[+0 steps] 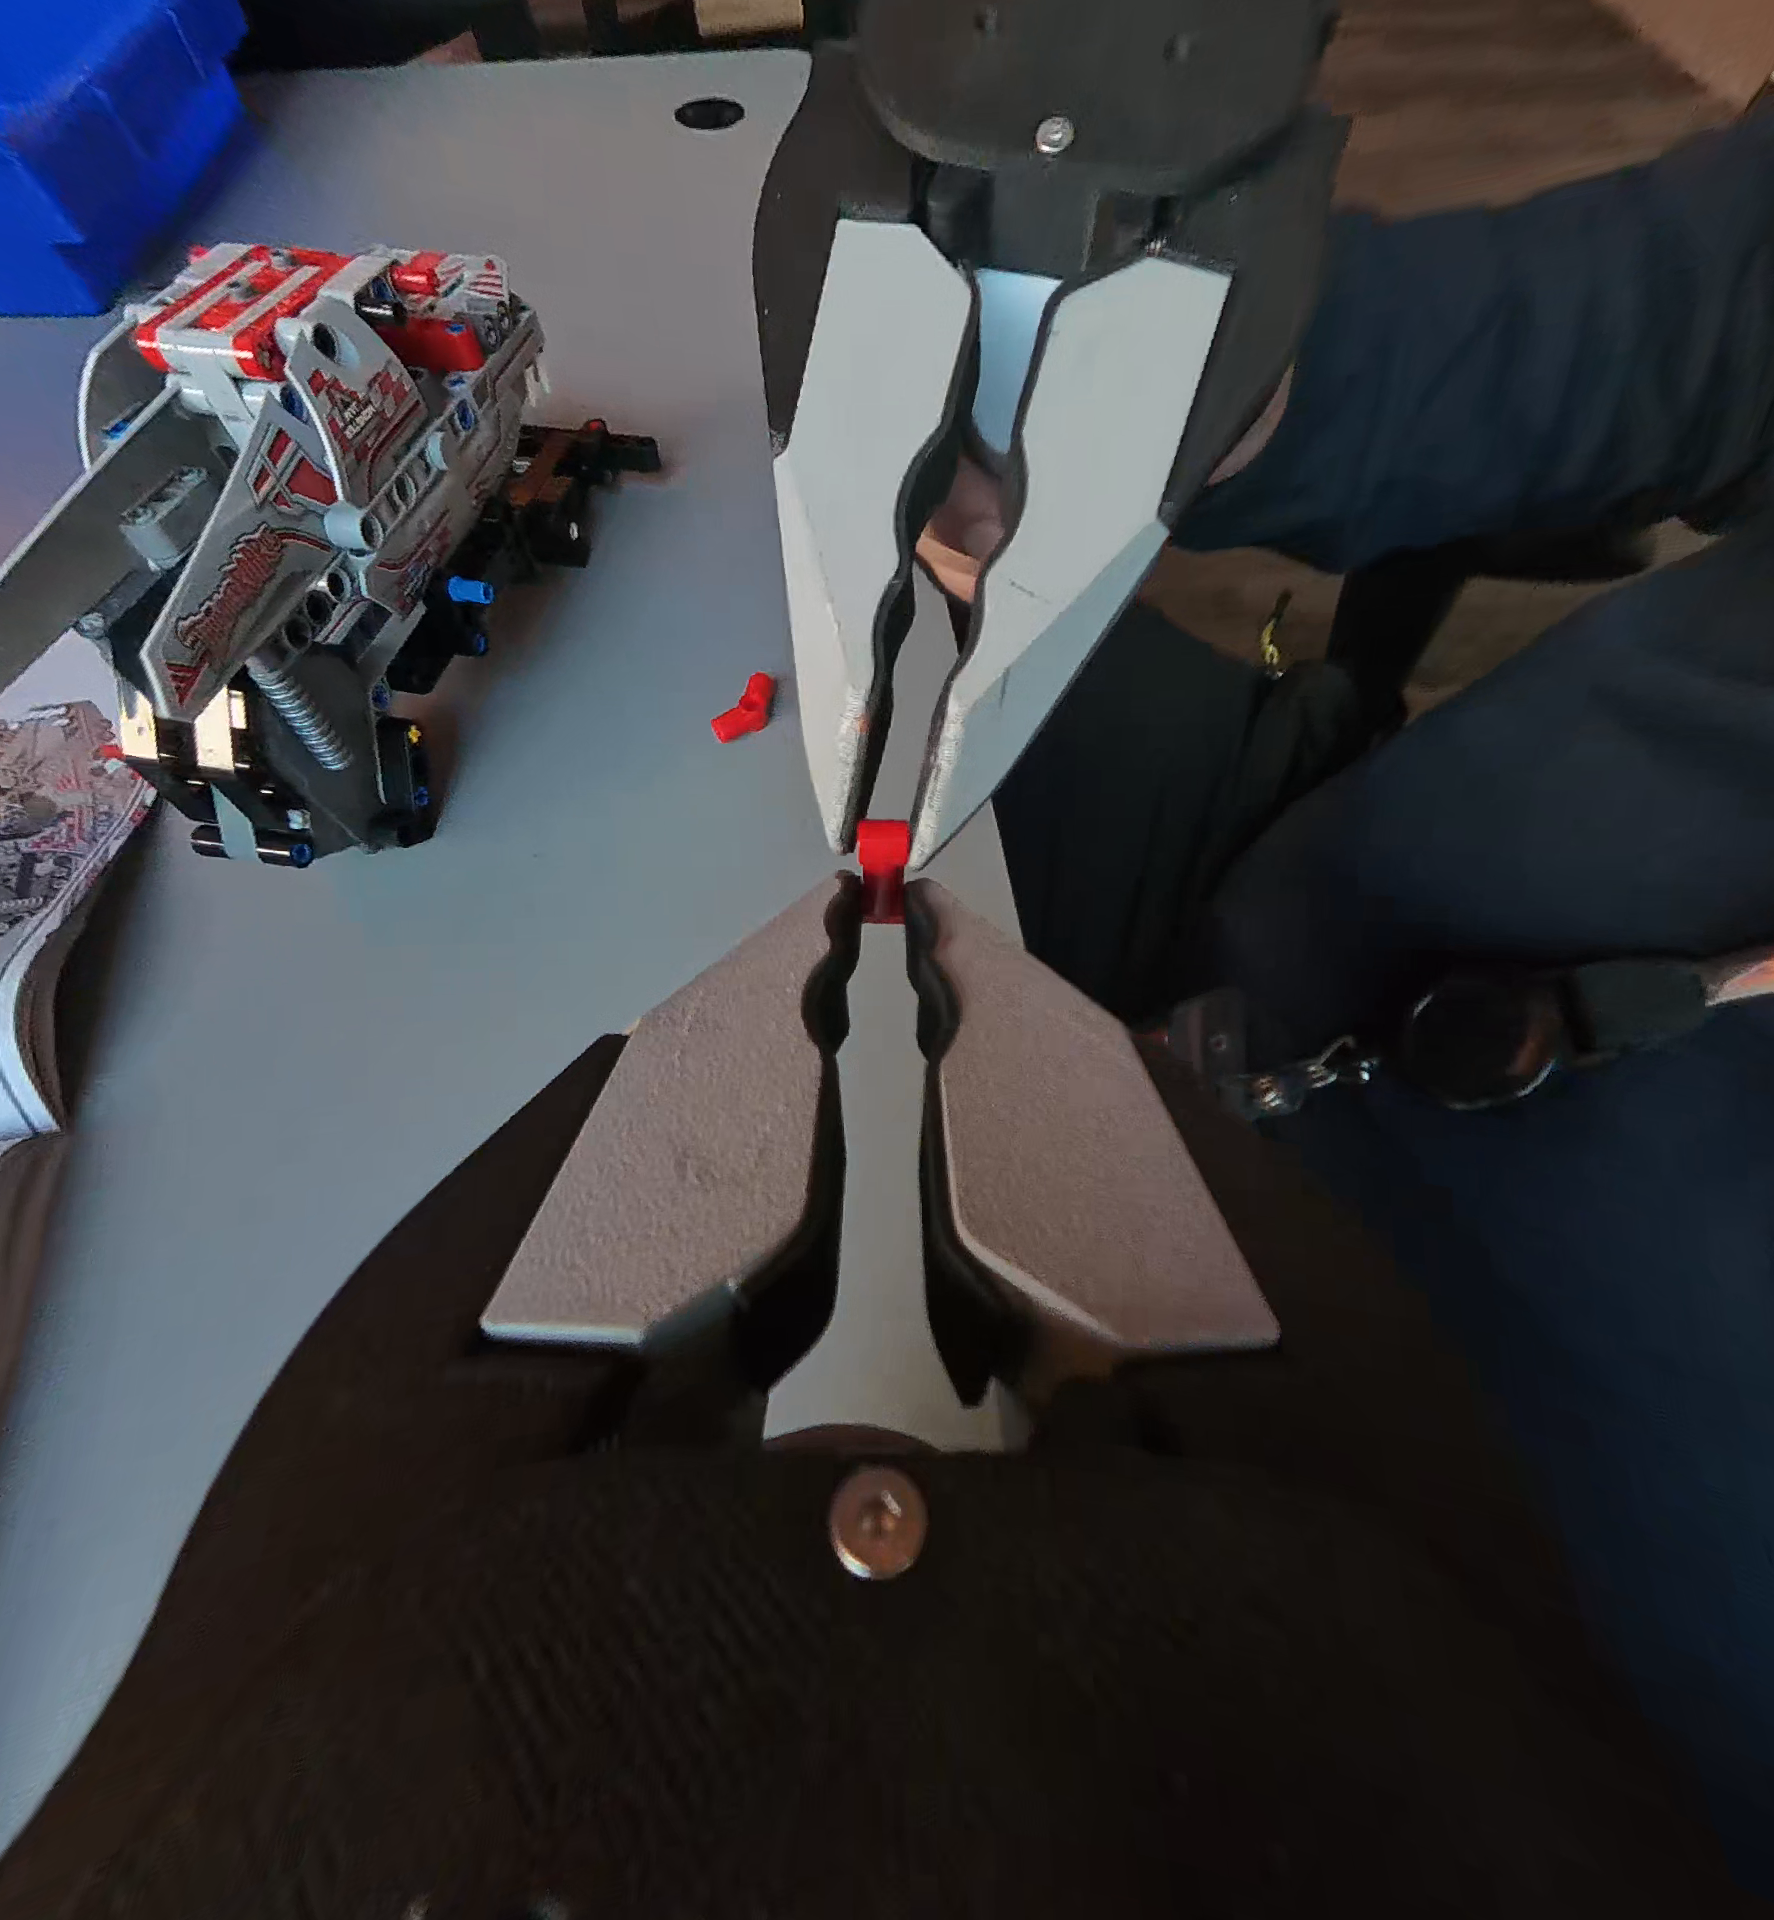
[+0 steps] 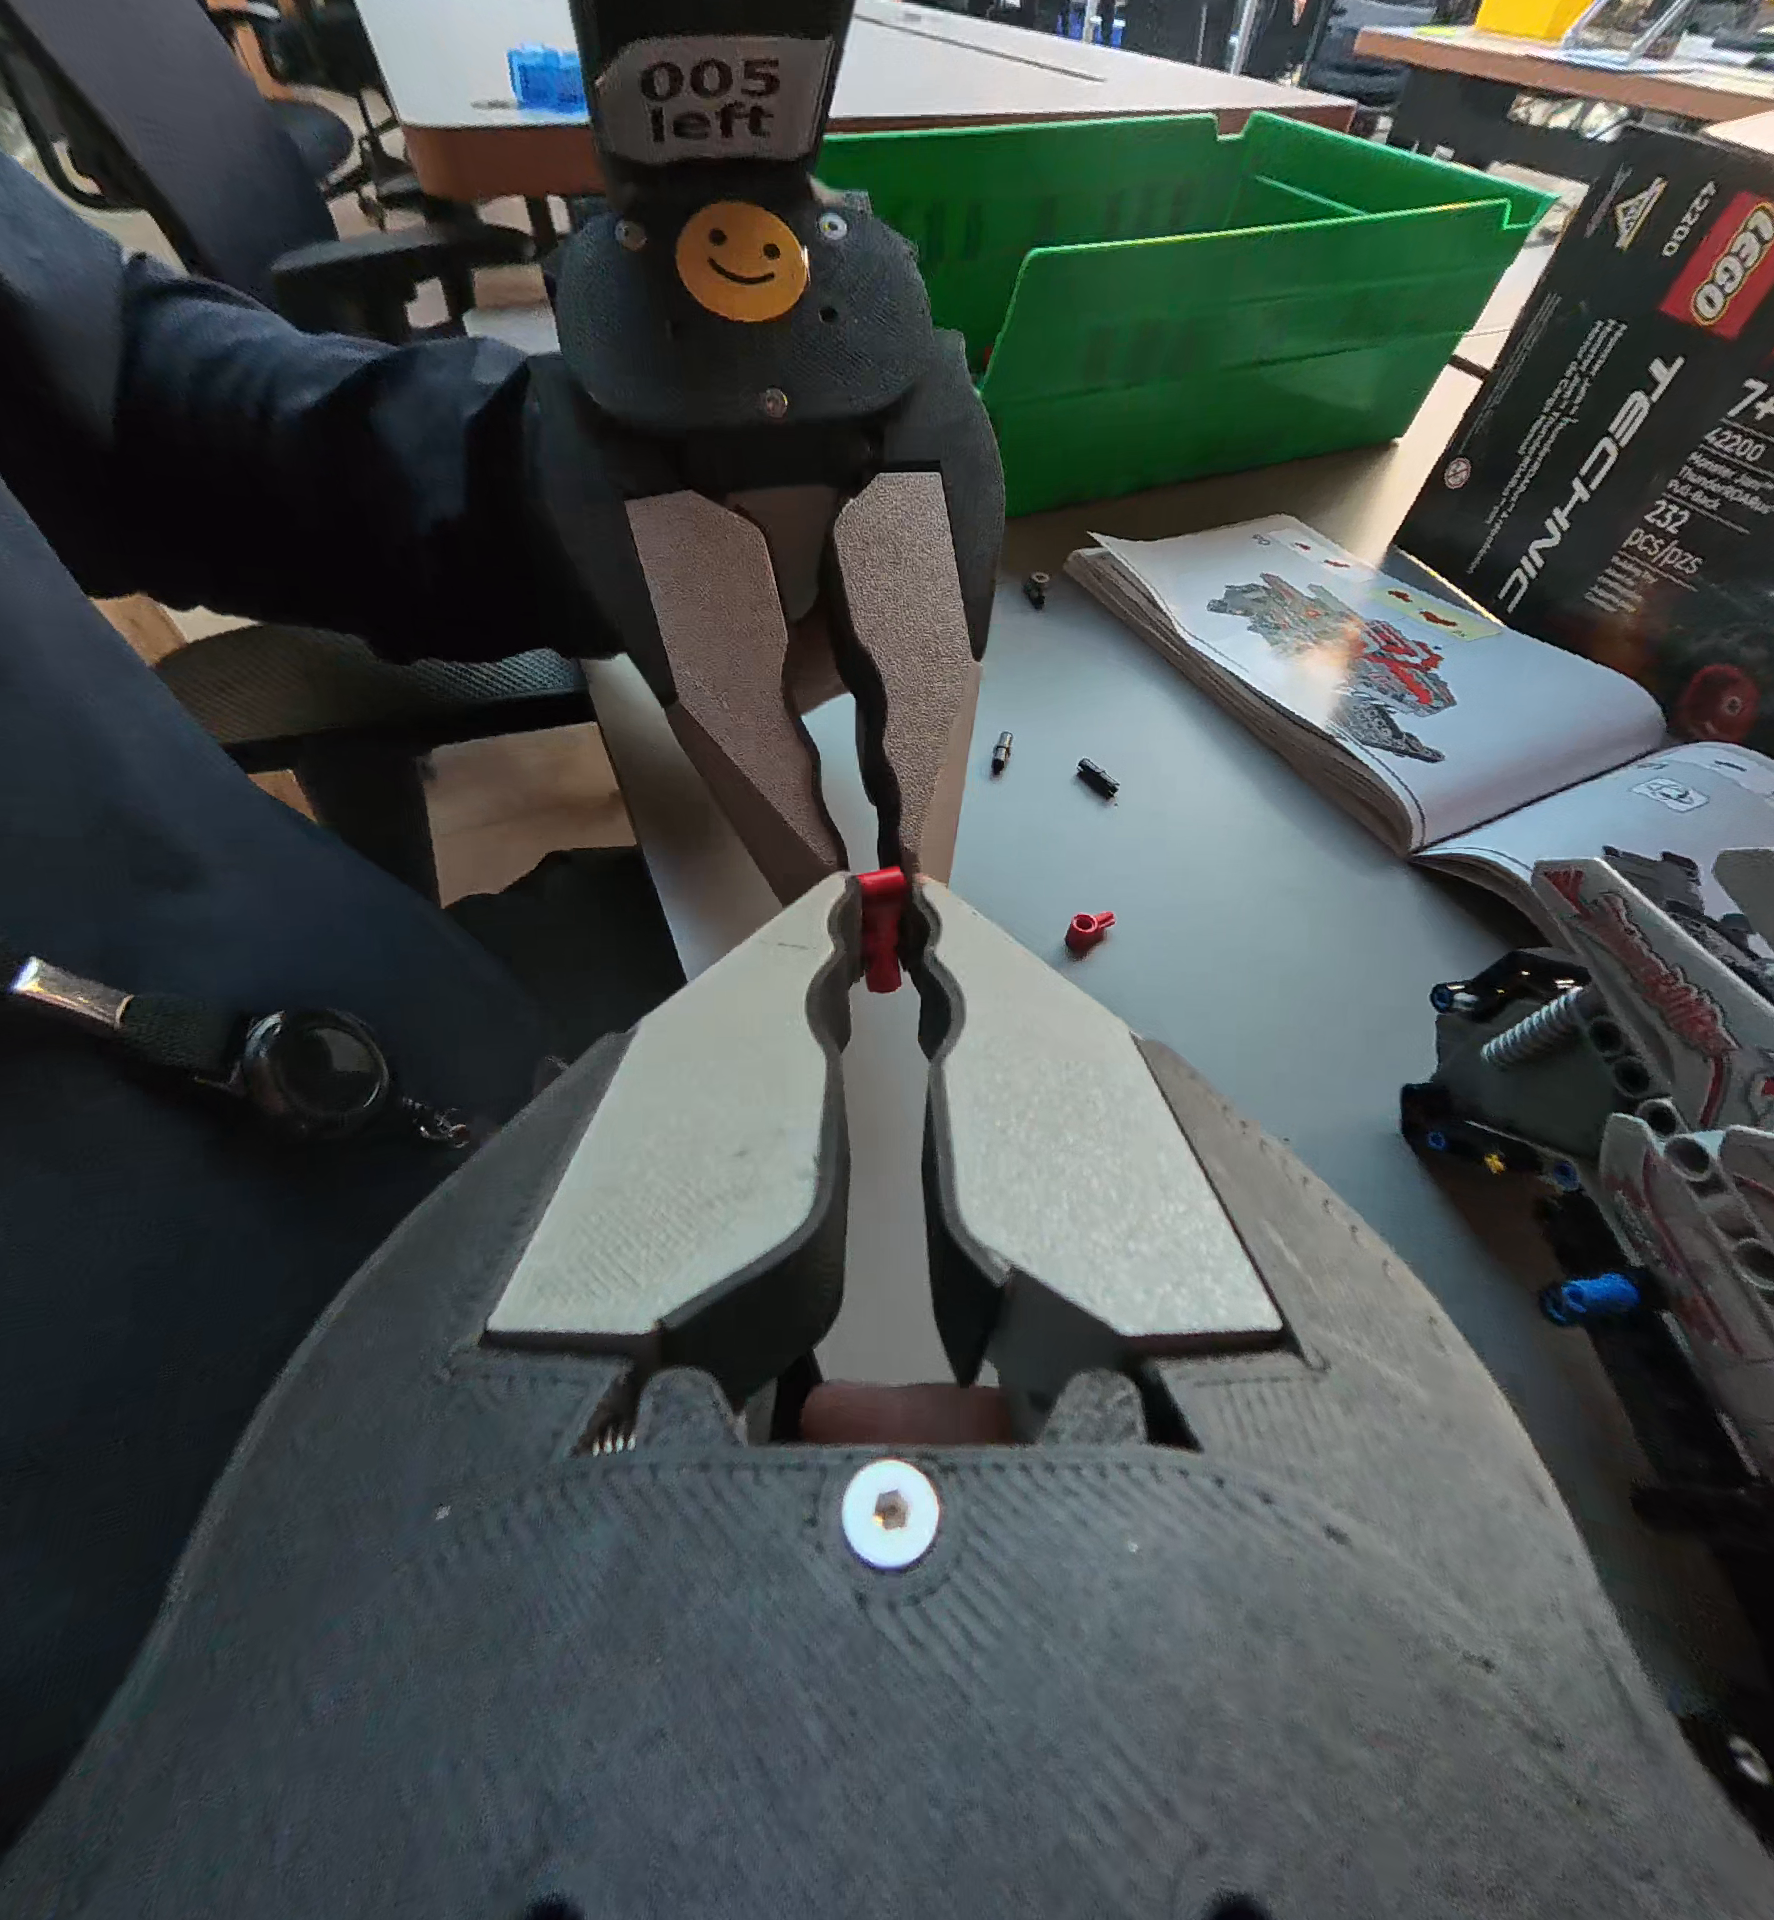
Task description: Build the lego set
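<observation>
Red connector [image 1: 881,871] pinched between both grippers' jaws.

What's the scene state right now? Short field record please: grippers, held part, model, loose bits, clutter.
left gripper: shut on red connector, tip to tip with the right one
right gripper: shut on red connector
red connector: held off the table between both grippers
truck model: part-built, resting on grey table
spare red connector: loose on table
black pins: loose near manual
manual: open
green bin: behind manual
set box: upright, far right
</observation>
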